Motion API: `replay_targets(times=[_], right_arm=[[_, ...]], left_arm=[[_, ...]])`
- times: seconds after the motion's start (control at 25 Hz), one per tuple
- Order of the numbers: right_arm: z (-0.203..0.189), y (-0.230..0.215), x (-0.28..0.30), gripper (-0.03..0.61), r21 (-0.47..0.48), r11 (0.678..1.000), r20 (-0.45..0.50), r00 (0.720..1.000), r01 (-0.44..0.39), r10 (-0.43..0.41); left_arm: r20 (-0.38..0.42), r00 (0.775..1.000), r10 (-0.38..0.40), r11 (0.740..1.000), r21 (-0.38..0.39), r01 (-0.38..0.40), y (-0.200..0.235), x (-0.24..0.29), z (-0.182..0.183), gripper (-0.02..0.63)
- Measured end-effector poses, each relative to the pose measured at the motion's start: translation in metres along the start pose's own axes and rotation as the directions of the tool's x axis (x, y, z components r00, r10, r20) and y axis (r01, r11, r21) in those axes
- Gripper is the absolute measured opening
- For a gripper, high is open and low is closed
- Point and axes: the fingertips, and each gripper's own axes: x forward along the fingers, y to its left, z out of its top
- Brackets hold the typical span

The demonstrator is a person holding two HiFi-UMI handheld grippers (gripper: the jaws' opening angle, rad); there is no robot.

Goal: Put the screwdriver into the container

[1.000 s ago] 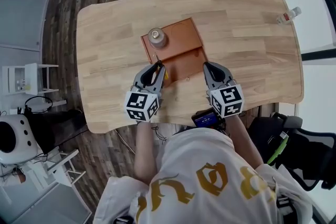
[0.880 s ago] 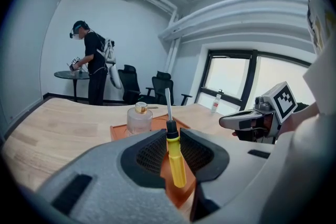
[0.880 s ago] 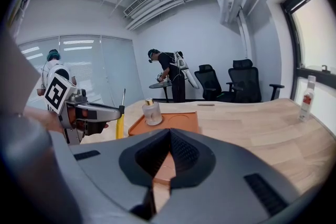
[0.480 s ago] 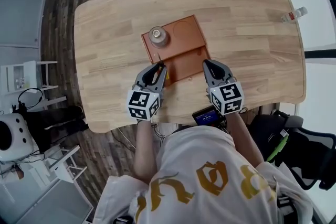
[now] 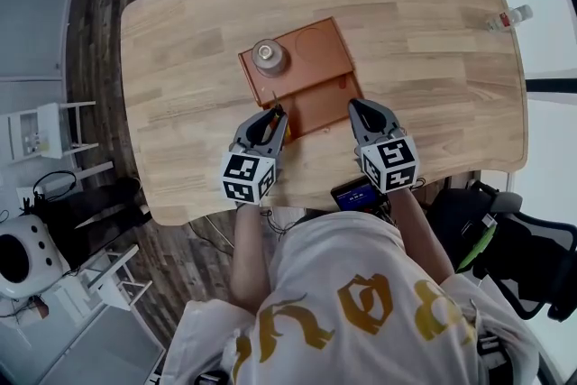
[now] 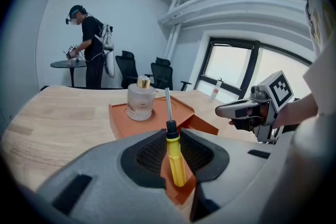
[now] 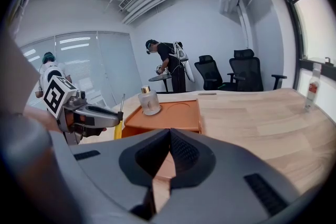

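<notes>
The left gripper pinched the screwdriver in its fingers at the near edge of the container. The right gripper had its fingers closed, empty. I think it should go forward, then let go low.

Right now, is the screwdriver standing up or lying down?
Standing up: the left tool pinches the screwdriver by its yellow handle, metal tip pointing upward.

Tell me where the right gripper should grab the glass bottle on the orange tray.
Grip the bottle around its glass body, below the narrow gold cap, jaws level, coming from the person's side: it stands upright and the tray is bare there.
</notes>
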Motion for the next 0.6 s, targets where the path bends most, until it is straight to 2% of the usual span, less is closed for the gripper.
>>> replay_targets(times=[0.28, 0.6], right_arm=[[0.000, -0.003, 0.003, 0.009, -0.001, 1.000, -0.001, 1.000, -0.004, 0.004], [-0.002, -0.006, 0.005, 0.009, 0.012, 1.000, -0.008, 1.000, 0.004, -0.004]], left_arm=[[-0.080, 0.997, 0.000, 0.997, 0.071, 0.006, -0.002, 0.010, -0.017, 0.080], [-0.141, 0.990, -0.013, 0.994, 0.102, 0.027, -0.004, 0.018, -0.026, 0.081]])
